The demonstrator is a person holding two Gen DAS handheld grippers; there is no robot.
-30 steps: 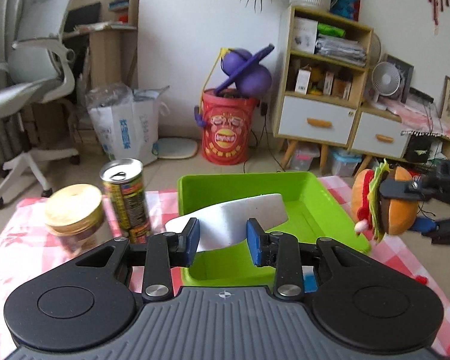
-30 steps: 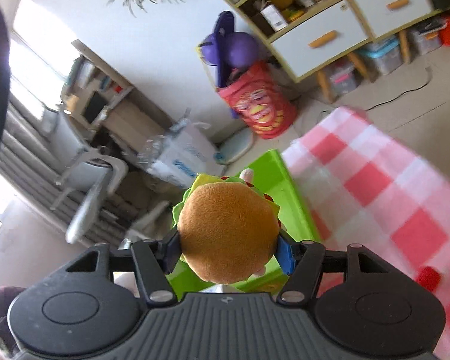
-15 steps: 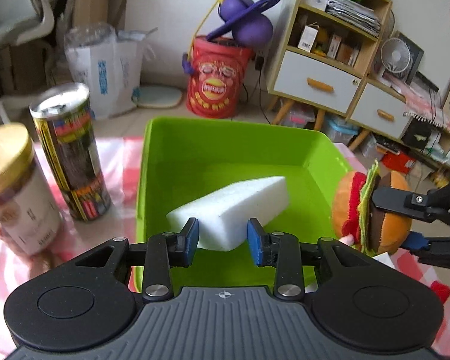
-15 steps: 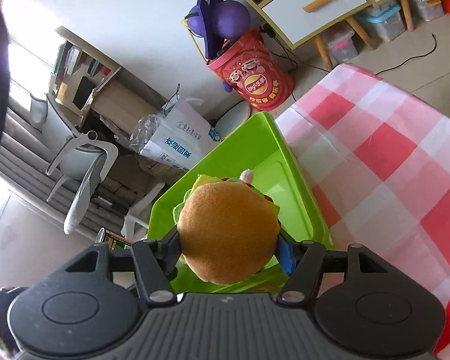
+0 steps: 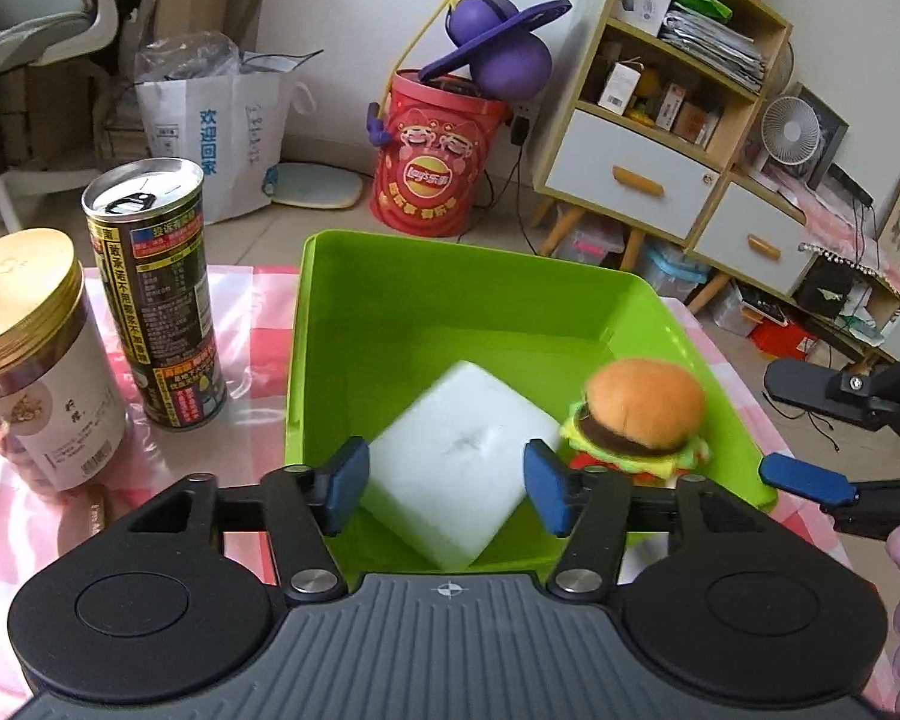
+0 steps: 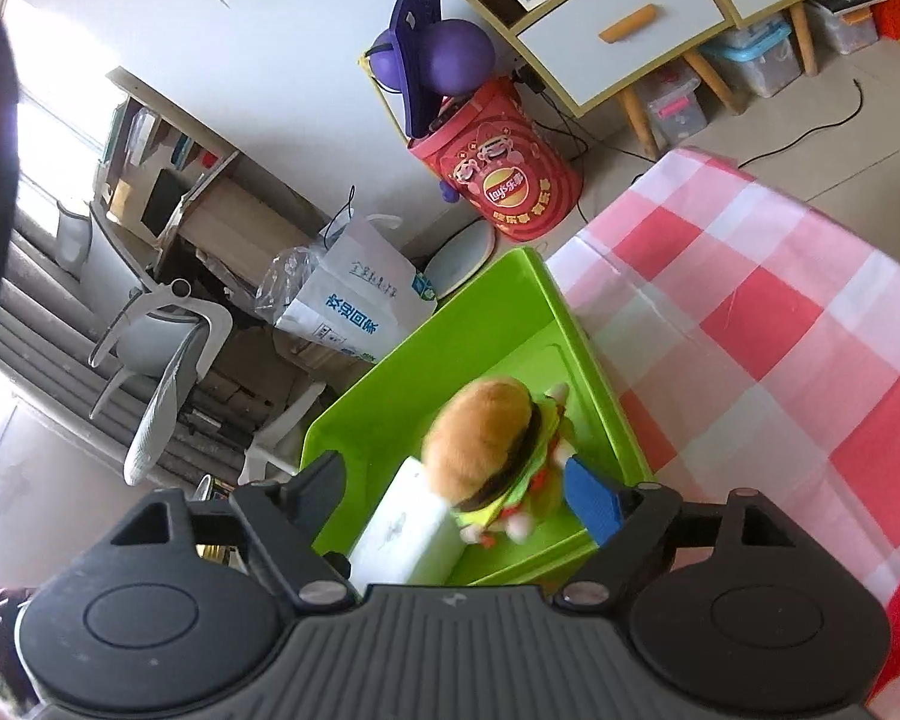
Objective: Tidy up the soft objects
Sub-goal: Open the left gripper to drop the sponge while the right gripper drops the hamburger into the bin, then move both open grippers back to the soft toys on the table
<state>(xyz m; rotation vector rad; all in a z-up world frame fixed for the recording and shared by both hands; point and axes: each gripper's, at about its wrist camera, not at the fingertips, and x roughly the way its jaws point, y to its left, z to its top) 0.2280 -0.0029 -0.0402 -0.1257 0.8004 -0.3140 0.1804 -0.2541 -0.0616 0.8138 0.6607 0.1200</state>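
A green bin point(image 5: 426, 312) stands on the checked tablecloth. A white foam block point(image 5: 456, 468) and a plush hamburger point(image 5: 639, 414) are inside it, side by side, both motion-blurred. My left gripper point(image 5: 447, 489) is open above the bin's near edge, its jaws apart on either side of the block. My right gripper point(image 6: 462, 492) is open over the bin point(image 6: 498, 324), with the hamburger point(image 6: 486, 438) and the block point(image 6: 408, 534) below it. The right gripper also shows in the left wrist view point(image 5: 810, 438) beside the bin's right wall.
A tall printed can point(image 5: 156, 294) and a gold-lidded jar point(image 5: 36, 354) stand left of the bin. The red and white tablecloth point(image 6: 768, 324) extends right of the bin. A red bucket point(image 5: 438, 174), a shelf unit and an office chair are on the floor beyond.
Both grippers opened. The foam block left the left gripper and the hamburger left the right gripper, and both dropped into the green bin.
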